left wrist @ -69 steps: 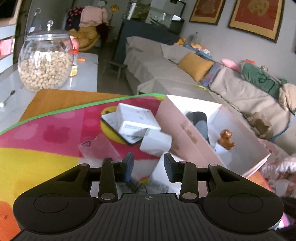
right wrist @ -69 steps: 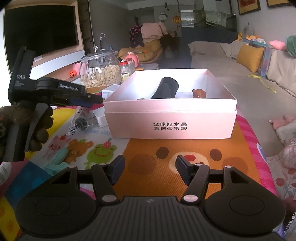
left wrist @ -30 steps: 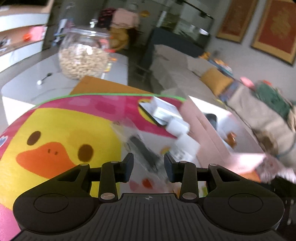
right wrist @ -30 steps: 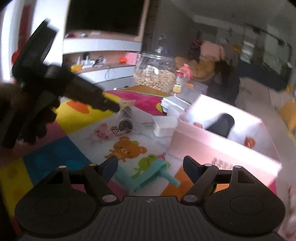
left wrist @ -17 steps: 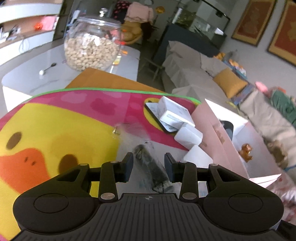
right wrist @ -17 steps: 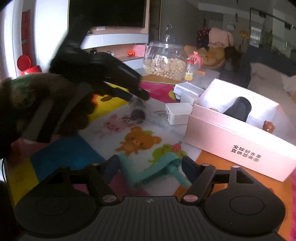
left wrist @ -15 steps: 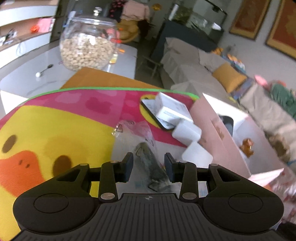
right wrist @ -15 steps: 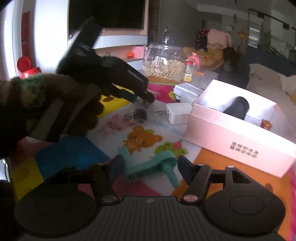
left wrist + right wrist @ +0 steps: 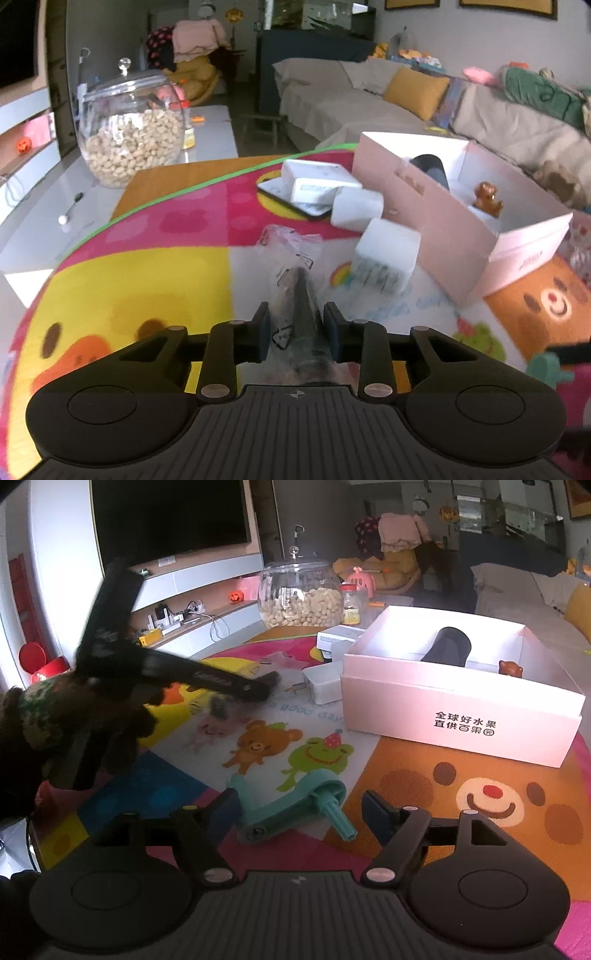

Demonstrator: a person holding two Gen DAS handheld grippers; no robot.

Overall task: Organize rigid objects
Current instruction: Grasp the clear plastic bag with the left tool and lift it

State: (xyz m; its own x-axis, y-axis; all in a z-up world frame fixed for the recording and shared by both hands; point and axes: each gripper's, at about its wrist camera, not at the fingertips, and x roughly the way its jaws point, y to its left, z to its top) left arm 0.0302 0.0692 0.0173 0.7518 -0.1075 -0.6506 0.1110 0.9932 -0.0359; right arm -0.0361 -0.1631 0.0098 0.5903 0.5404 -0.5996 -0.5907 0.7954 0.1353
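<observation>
Both wrist cameras sit low over the cartoon play mat point(image 9: 147, 280), the left one looking from the mat's left toward the sofa point(image 9: 332, 107), the right one from its near edge toward the television point(image 9: 166, 517), sharing the pink box point(image 9: 436, 206) and peanut jar point(image 9: 301, 598).

In the left wrist view, open mat point(image 9: 129, 280) lay at the lower left. On the right, two white plastic boxes point(image 9: 384, 258) and the pink cardboard box point(image 9: 443, 218) stood close together and blocked passage.
</observation>
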